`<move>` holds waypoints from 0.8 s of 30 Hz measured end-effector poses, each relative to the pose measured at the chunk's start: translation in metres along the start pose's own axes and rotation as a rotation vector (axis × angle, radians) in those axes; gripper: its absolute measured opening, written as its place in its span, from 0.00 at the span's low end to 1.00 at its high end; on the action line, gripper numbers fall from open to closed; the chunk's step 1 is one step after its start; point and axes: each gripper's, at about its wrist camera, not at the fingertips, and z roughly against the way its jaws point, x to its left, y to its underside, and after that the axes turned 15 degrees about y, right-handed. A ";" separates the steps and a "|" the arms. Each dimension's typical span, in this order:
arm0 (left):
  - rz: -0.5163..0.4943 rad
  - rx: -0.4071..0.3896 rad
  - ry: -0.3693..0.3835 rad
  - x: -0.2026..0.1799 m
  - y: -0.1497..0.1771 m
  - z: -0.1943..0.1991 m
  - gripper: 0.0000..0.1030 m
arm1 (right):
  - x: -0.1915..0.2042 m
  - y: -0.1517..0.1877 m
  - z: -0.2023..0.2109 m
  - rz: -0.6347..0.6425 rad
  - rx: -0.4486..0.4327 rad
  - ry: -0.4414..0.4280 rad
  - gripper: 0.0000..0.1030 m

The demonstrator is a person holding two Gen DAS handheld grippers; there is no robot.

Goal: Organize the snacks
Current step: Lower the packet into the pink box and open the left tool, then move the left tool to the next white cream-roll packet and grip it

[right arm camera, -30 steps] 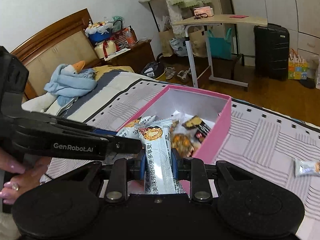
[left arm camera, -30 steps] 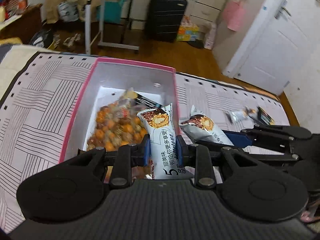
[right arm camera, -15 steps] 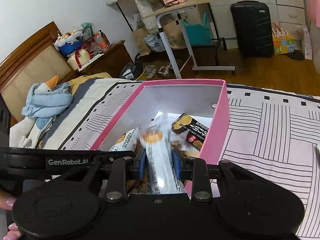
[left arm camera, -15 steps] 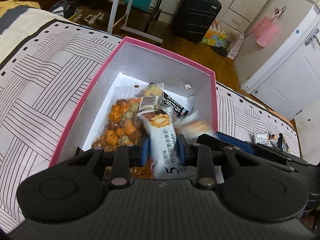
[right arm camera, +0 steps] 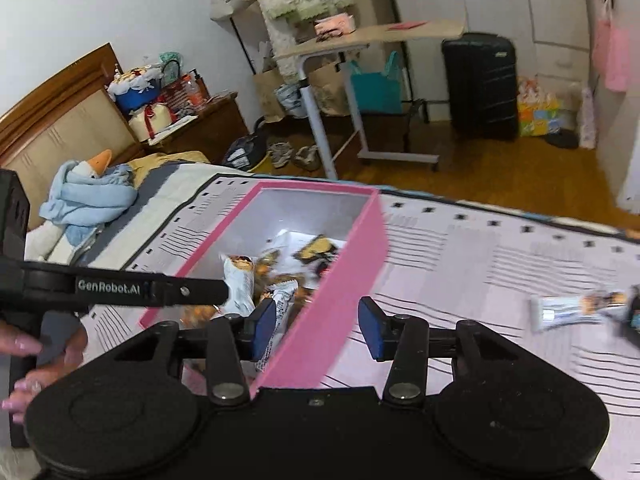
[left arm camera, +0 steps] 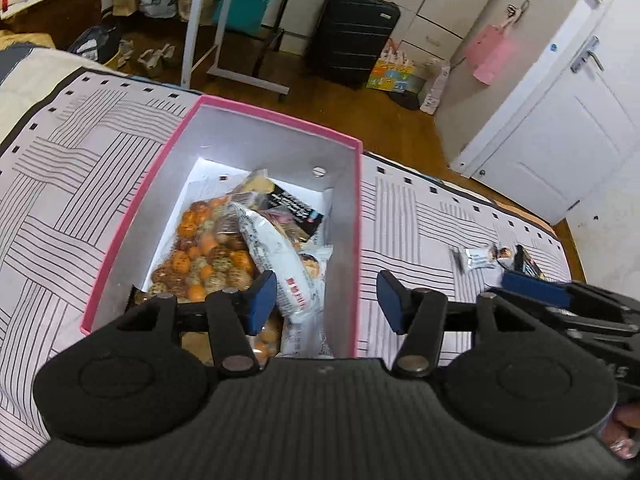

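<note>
Packet (left arm camera: 276, 248) lengthwise in box (left arm camera: 276, 118)

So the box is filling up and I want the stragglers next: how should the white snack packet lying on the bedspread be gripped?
Grip the packet across its narrow middle, coming from above with jaws spanning its short sides. It lies flat and long on the bedspread, so the ends give little to pinch.

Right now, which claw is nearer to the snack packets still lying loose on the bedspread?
Right. The right claw straddles the pink box wall beside the loose packets; the left claw hangs over the box interior, farther off.
</note>
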 end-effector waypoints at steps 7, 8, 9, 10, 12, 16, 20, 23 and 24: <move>-0.096 0.002 -0.052 -0.037 0.004 0.003 0.60 | -0.045 0.003 0.055 0.029 -0.055 0.087 0.52; -0.102 0.004 -0.046 -0.041 0.004 0.002 0.60 | -0.051 0.003 0.060 0.026 -0.061 0.096 0.52; -0.113 0.003 -0.039 -0.047 0.004 0.002 0.60 | -0.059 0.003 0.066 0.019 -0.070 0.103 0.53; -0.126 0.005 -0.032 -0.055 0.004 0.000 0.60 | -0.069 0.002 0.071 0.010 -0.080 0.113 0.53; -0.153 0.007 -0.008 -0.069 0.004 -0.007 0.60 | -0.084 0.001 0.078 -0.008 -0.093 0.130 0.53; -0.197 0.019 0.050 -0.094 0.003 -0.029 0.60 | -0.123 0.001 0.078 -0.090 -0.088 0.154 0.53; -0.231 0.043 0.102 -0.118 0.003 -0.064 0.60 | -0.153 0.000 0.059 -0.154 -0.063 0.165 0.53; -0.230 0.053 0.126 -0.132 0.001 -0.099 0.57 | -0.174 -0.003 0.032 -0.173 -0.023 0.150 0.53; -0.227 0.055 0.137 -0.135 -0.001 -0.114 0.57 | -0.180 -0.004 0.023 -0.176 -0.010 0.153 0.52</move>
